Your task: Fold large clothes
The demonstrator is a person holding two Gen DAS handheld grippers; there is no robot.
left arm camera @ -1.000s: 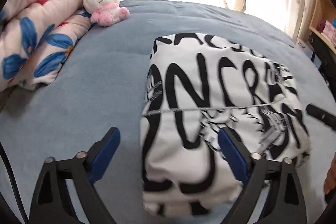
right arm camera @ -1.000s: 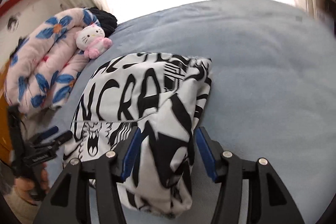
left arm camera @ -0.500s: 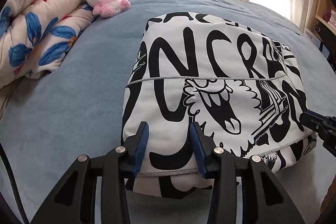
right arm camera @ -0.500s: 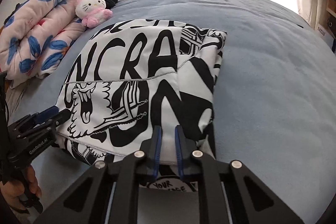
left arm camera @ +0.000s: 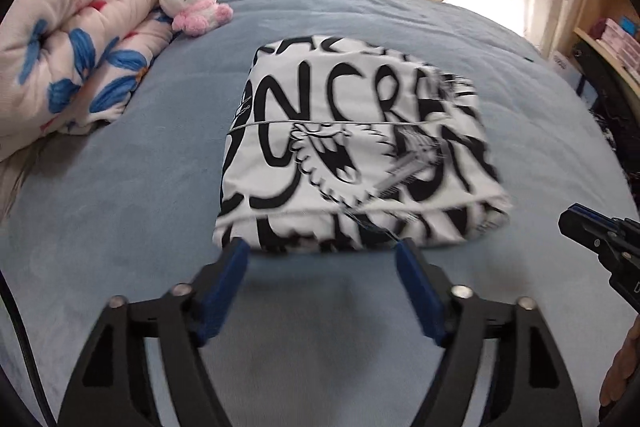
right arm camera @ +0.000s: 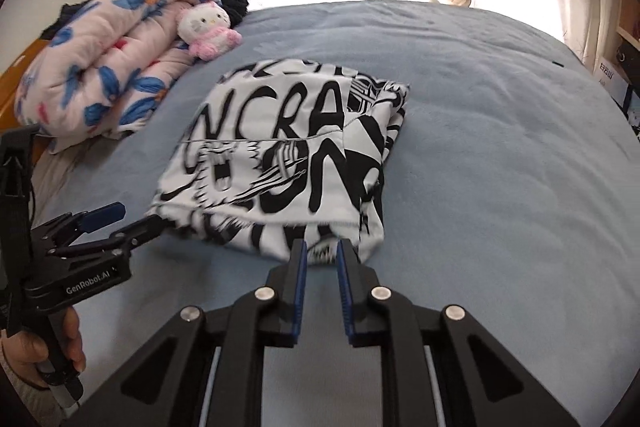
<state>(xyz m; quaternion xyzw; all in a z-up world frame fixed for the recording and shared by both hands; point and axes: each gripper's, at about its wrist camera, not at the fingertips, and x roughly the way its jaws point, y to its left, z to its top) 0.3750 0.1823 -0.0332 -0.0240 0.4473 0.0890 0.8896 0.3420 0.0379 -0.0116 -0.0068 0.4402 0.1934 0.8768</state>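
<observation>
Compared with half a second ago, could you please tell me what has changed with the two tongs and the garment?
Both tongs let go of the folded garment and drew back from its near edge. The left tongs now stand wide open; the right tongs have opened slightly, with nothing between them. The garment stayed folded on the blue bed, and the floral quilt and plush toy did not move.
</observation>
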